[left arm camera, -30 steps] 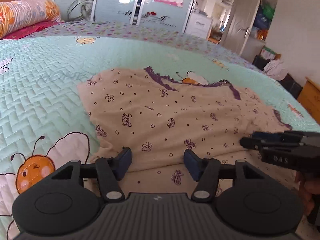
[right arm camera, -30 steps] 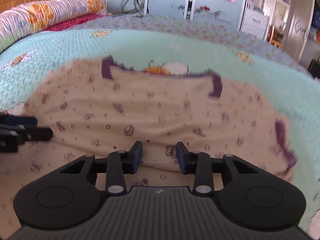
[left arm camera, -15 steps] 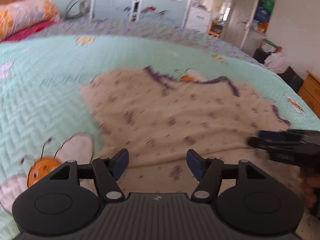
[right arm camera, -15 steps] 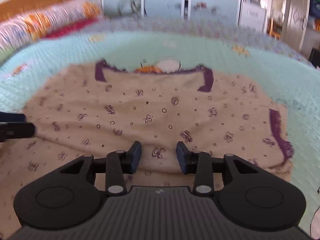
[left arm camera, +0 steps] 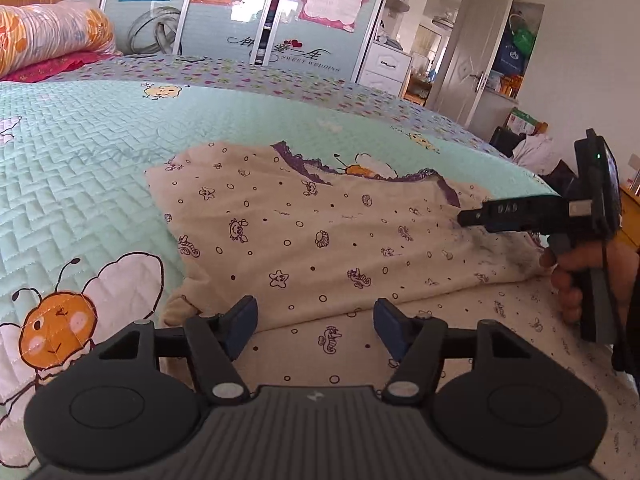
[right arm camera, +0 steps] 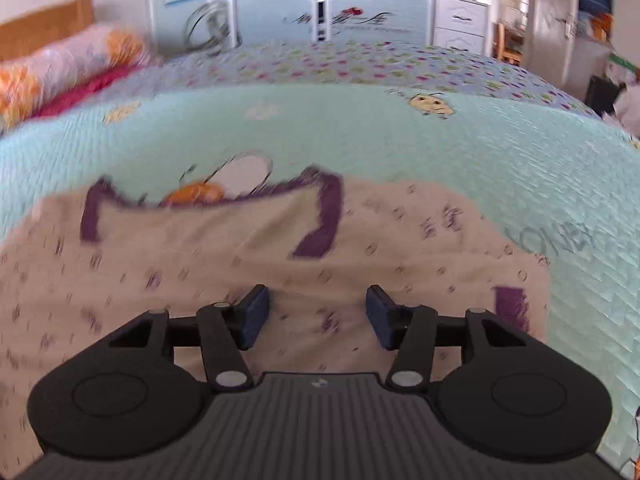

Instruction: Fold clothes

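Soft matt printed cloth garment (left arm camera: 320, 240); quilted stitched bedspread (left arm camera: 80, 168)

A home bedroom.
A bed under a mint quilted bee-print bedspread (left arm camera: 100, 152), mirrored sliding wardrobe doors (left arm camera: 224, 12) far behind.

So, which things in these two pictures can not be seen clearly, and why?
- Garment: its near part is hidden under the left tool body, left wrist view.
- Garment print: smeared by motion blur, right wrist view.
- Right tool: seen side-on in the left wrist view, so its opening is unclear there.
- Person's hand: cut off by the right edge, left wrist view.
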`<control>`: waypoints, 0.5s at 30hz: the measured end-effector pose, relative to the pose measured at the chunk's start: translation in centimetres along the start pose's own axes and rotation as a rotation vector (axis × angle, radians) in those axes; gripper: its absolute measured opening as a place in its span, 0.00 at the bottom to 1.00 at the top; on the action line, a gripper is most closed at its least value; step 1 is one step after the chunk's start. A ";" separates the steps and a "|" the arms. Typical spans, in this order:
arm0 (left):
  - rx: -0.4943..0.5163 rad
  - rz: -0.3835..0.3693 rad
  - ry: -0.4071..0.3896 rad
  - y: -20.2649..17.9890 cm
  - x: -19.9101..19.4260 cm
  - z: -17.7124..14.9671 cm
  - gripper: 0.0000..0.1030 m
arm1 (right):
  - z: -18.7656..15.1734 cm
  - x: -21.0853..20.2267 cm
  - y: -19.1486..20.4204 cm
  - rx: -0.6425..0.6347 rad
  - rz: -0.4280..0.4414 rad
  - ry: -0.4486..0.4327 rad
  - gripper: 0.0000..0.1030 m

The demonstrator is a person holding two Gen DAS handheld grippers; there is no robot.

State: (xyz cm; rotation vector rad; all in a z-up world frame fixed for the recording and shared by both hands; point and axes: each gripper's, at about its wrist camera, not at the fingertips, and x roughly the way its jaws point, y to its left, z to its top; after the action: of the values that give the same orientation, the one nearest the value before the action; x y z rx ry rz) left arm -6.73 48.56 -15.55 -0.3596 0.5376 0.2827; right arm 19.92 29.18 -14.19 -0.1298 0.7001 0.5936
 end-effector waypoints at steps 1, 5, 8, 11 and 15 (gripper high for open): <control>-0.005 -0.003 -0.002 0.1 0.0 0.0 0.65 | 0.0 -0.7 -0.4 0.018 -0.001 -0.013 0.52; 0.000 -0.005 -0.001 0.0 -0.1 0.0 0.66 | -1.2 -3.4 -0.9 0.004 -0.016 -0.025 0.52; 0.010 0.002 0.009 -0.3 -0.1 0.1 0.66 | -2.8 -2.4 -0.6 -0.075 -0.047 0.033 0.51; 0.023 0.001 0.001 -0.7 -1.0 0.5 0.67 | -0.8 -0.8 -1.4 -0.025 -0.074 0.031 0.45; 0.030 0.011 -0.037 -0.8 -2.2 0.9 0.68 | 1.6 -3.4 3.3 -0.083 0.000 -0.059 0.43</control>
State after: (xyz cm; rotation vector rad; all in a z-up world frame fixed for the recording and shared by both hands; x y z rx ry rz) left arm -7.89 47.83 -13.42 -0.3217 0.5075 0.2905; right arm 17.00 30.80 -10.52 -0.1885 0.6185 0.6244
